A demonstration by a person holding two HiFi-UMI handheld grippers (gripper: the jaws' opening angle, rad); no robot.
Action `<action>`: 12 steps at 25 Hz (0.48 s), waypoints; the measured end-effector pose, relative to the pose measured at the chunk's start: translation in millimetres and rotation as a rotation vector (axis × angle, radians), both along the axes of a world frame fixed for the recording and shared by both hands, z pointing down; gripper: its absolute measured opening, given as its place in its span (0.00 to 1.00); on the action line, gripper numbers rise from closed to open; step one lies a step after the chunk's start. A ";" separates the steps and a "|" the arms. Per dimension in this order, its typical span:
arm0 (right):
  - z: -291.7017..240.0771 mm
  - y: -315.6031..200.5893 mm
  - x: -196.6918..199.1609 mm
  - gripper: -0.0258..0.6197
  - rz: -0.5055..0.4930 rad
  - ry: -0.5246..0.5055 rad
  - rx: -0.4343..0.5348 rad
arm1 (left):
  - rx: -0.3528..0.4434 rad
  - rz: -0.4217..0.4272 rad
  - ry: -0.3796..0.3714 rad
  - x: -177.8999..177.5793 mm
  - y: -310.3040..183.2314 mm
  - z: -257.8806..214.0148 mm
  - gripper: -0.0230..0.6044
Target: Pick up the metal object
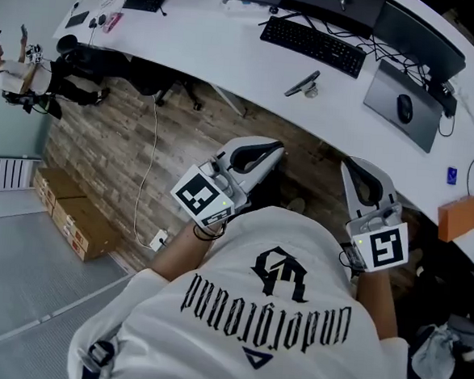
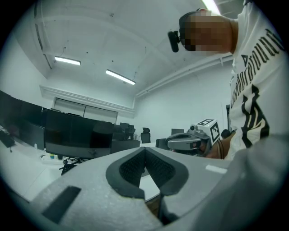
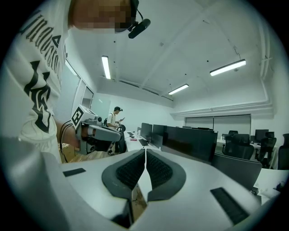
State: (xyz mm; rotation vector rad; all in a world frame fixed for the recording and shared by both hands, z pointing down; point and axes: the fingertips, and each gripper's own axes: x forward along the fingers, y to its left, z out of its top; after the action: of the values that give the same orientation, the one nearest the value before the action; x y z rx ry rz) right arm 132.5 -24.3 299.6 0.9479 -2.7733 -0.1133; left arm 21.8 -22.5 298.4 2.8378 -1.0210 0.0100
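Observation:
A slim grey metal-looking object (image 1: pixel 303 84) lies on the curved white desk (image 1: pixel 231 46), near its front edge and below the black keyboard (image 1: pixel 313 44). I hold both grippers close to my chest, well short of the desk. The left gripper (image 1: pixel 270 156) points toward the desk with its jaws closed together and nothing between them (image 2: pixel 145 157). The right gripper (image 1: pixel 358 170) is also shut and empty (image 3: pixel 145 155). Each gripper shows in the other's view: the right gripper (image 2: pixel 192 140) and the left gripper (image 3: pixel 92 128).
A mouse (image 1: pixel 405 107) sits on a grey pad at the desk's right, with dark monitors (image 1: pixel 418 31) behind. An orange box (image 1: pixel 458 218) is at the far right. Cardboard boxes (image 1: pixel 73 214) lie on the wooden floor at left. Another person (image 1: pixel 18 76) stands far left.

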 end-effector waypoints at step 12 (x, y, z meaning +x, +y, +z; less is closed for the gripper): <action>13.9 -62.0 1.2 0.07 0.082 -0.001 -0.066 | -0.019 0.107 0.011 11.6 -78.5 5.9 0.06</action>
State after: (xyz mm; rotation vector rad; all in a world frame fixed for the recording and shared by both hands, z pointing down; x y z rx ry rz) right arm 133.7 -86.3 313.5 1.0428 -2.7169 -0.0082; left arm 33.4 -101.0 304.3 2.8684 -0.8612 0.0135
